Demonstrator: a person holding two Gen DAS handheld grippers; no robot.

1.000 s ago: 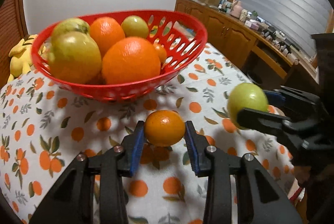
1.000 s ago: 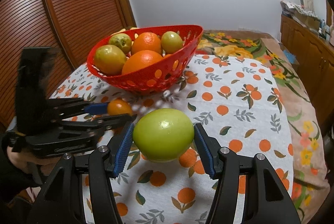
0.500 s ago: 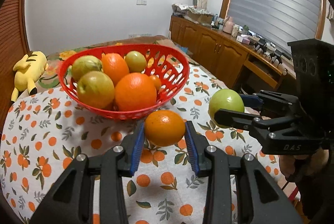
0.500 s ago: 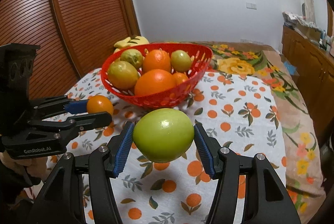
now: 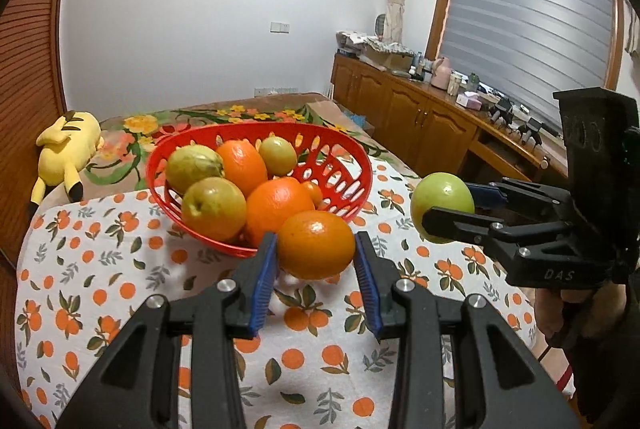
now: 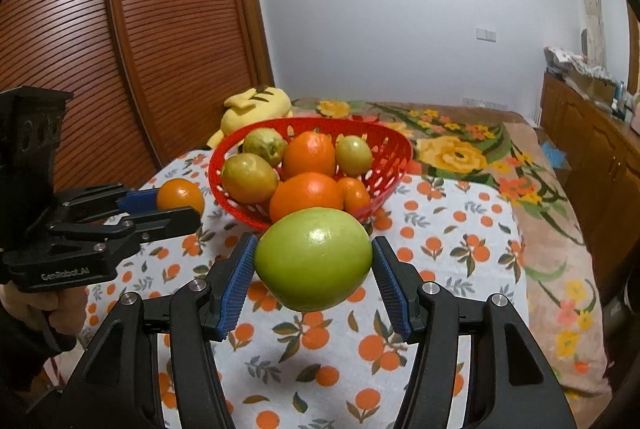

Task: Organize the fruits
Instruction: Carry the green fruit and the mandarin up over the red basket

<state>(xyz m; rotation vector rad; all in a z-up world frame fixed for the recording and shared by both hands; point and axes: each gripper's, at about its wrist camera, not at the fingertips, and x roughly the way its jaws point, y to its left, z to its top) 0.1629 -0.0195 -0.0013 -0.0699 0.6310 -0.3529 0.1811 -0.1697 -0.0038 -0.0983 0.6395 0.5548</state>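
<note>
The basket (image 5: 360,165) already holds several oranges and green fruits; two remain outside it; the left tongs (image 5: 316,261) grip an orange (image 5: 315,244) before its near rim; the right tongs (image 6: 314,269) clamp a green fruit (image 6: 314,259) above the bench (image 6: 460,237), short of it.

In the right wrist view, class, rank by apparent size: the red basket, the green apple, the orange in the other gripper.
1. Red basket, widest in the picture.
2. Green apple, held by the right gripper; closeness inflates it.
3. Orange, held by the left gripper, smallest.
</note>
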